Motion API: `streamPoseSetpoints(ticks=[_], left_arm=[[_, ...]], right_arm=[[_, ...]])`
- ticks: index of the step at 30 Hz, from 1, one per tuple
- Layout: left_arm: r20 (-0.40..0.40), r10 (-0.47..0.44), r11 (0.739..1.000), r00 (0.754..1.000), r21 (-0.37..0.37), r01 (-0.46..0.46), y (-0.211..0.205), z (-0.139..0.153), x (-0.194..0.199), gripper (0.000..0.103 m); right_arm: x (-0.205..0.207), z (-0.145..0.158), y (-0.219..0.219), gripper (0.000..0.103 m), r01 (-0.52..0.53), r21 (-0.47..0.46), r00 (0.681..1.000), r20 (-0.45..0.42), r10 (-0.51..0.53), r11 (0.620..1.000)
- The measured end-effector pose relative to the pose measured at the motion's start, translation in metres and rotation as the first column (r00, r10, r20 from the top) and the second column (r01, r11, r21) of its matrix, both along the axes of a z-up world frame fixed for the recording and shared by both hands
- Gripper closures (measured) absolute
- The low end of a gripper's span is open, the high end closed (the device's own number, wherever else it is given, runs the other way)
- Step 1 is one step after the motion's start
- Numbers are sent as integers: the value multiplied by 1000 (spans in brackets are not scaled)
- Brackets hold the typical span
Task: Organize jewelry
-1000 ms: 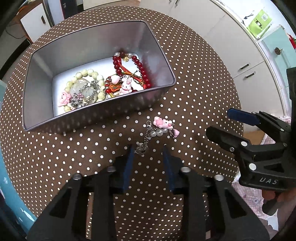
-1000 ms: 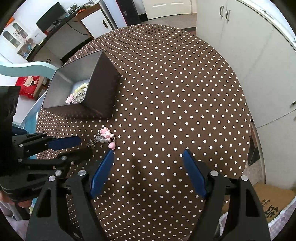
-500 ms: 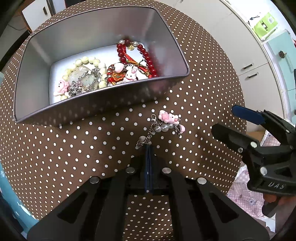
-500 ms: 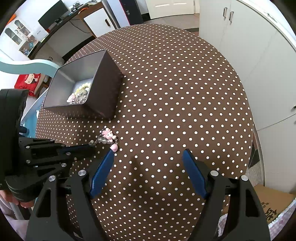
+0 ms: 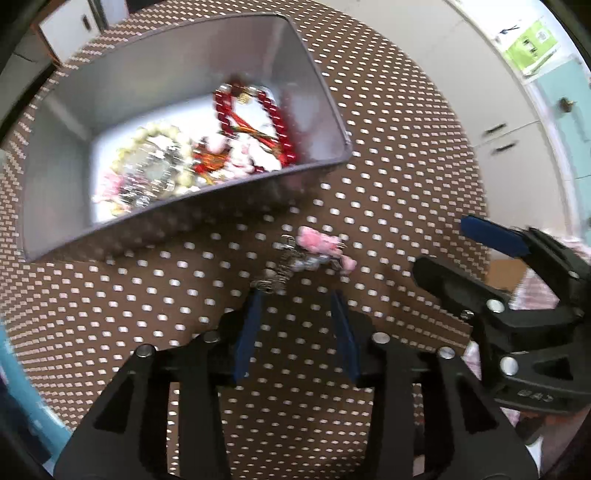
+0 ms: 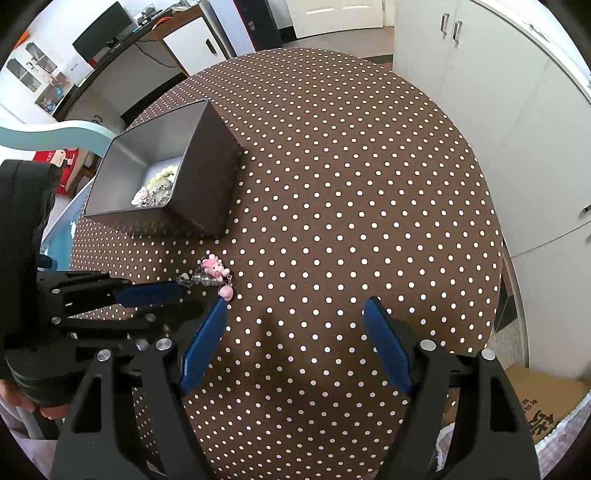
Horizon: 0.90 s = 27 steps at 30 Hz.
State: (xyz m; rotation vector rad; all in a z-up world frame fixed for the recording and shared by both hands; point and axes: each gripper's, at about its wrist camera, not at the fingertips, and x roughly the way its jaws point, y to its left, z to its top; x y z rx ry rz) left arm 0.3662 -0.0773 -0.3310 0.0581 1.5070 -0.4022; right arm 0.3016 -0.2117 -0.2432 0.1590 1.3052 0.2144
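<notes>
The left gripper has its jaws opening, partway apart, with nothing pressed between the pads; the chain end of the charm lies just past its fingertips, at centre frame in the left view, flat on the cloth and apparently not gripped. The right gripper stands wide open and empty, low in its own frame, with the charm near its left pad. Above the charm sits the tin, upper left of both views, already holding a red bead bracelet, a pale bead bracelet and other small pieces, blurred in the left view. So most of the job looks done: this one charm seems to be the last piece outside the tin. The round table wears a brown cloth with white dots. White cupboards fill the right side, a desk with a monitor the upper left, a cardboard box the lower right.
</notes>
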Motion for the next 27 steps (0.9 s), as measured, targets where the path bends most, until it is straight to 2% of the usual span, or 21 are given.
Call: streamPoseSetpoints(ticks=[3, 6, 8, 9, 11, 12, 20, 22, 27], left_arm=[[7, 19, 999, 1000, -28, -19, 4, 5, 5, 63], [6, 21, 1000, 1000, -2, -20, 5, -1, 11, 63], [15, 11, 1000, 1000, -22, -11, 4, 1, 13, 63], [12, -3, 1000, 1000, -14, 3, 1, -1, 13, 67], [35, -28, 999, 999, 19, 27, -3, -1, 12, 87], [21, -34, 999, 999, 14, 34, -4, -2, 13, 96], [20, -5, 1000, 1000, -15, 5, 11, 7, 12, 101], [28, 5, 1000, 1000, -27, -5, 22, 14, 6, 102], [51, 49, 998, 998, -52, -46, 57, 32, 3, 102]], right_arm=[[-2, 0, -4, 30, 12, 0, 1000, 0, -12, 1000], [-3, 0, -7, 30, 21, 2, 1000, -4, -21, 1000], [-4, 0, -8, 30, 21, -4, 1000, -4, -21, 1000], [-4, 1, -8, 30, 20, -4, 1000, -2, -20, 1000], [-4, 2, -7, 30, 20, -3, 1000, 2, -20, 1000], [-3, 3, -7, 30, 19, -4, 1000, 4, -18, 1000], [5, 5, 10, 30, -42, -15, 999, 35, 42, 999], [8, 6, 20, 34, -87, -3, 995, 58, 87, 996], [17, -1, 47, 54, -173, 13, 983, 70, 171, 985]])
